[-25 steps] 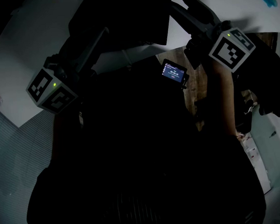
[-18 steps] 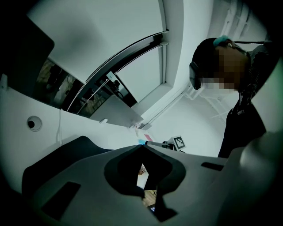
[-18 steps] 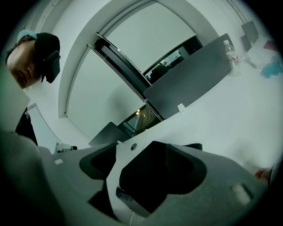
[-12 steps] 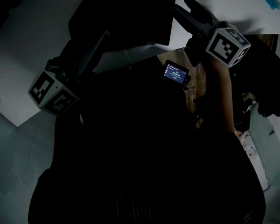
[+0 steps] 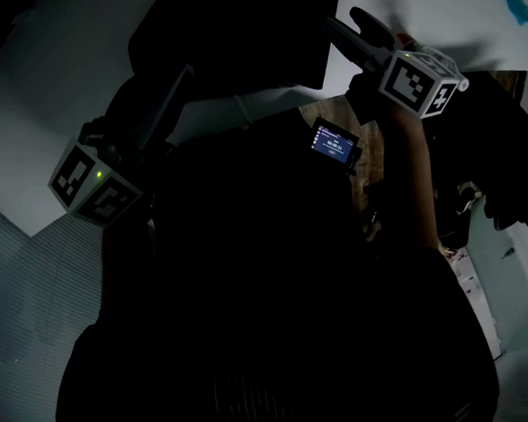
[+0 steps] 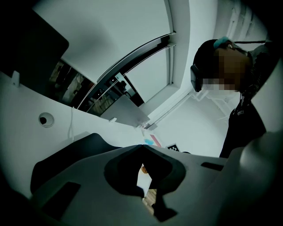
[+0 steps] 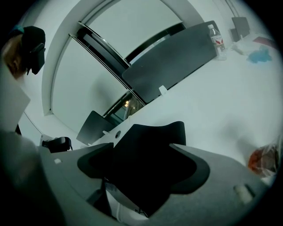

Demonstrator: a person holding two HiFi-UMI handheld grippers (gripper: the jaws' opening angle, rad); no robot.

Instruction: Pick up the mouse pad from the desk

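Note:
The black mouse pad lies on the white desk at the top of the dim head view. My left gripper reaches up to the pad's lower left edge. In the left gripper view its jaws meet at the tips with only a thin slit behind them, and the mouse pad shows beyond the left jaw. My right gripper stands at the pad's right edge. Its jaws have just been opening and stand wide apart, with the mouse pad filling the space between them in the right gripper view.
A water bottle, a blue object and a grey partition stand at the desk's far side. An orange bag lies at the right. Another person stands beyond the desk. A small lit screen hangs below the desk edge.
The right gripper has moved in towards the pad's right edge and its marker cube has turned. The left gripper's cube has shifted slightly. The pad shows larger in the head view.

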